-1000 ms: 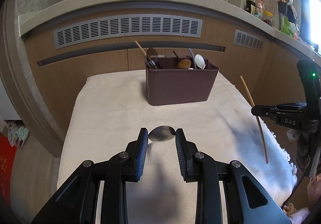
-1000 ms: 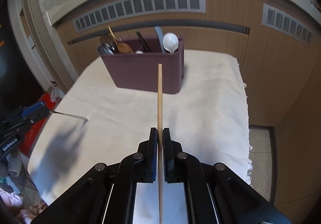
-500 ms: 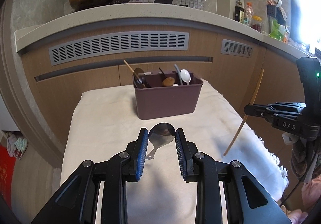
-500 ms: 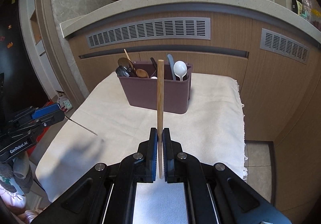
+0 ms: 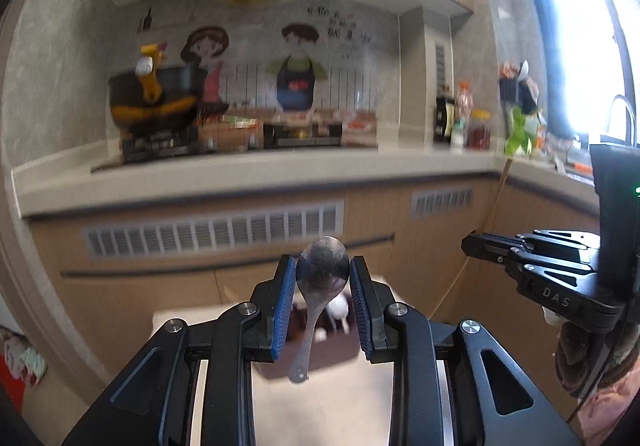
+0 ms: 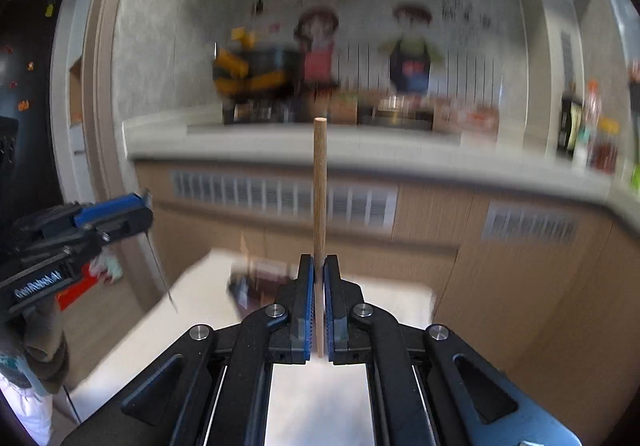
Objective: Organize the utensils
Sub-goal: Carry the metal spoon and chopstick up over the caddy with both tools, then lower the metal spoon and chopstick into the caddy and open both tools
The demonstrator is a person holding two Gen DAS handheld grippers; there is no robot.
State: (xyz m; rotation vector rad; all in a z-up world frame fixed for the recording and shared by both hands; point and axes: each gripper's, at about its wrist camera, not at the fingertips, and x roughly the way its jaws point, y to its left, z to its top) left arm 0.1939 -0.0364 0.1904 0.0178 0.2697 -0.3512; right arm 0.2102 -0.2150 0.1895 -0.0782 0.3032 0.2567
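I have lifted both tongs well above the tabletop [image 6: 132, 330], the left tongs [image 5: 323, 270] clamping the spoon [image 5: 322, 266] by its bowl, the right tongs [image 6: 319, 274] pinched on the chopstick [image 6: 319, 186], so the holder [image 5: 320, 350] now sits low beneath them, ready for drop-in.

Each camera sits just behind its tongs, looking forward along them, nearly level, toward the kitchen counter [image 5: 256, 174] and wall mural [image 6: 408, 46]. Left view catches the right tongs [image 5: 466, 246] at its right edge; right view catches the left tongs [image 6: 148, 208] at its left. Both share counter, vents, mural; background blurred.
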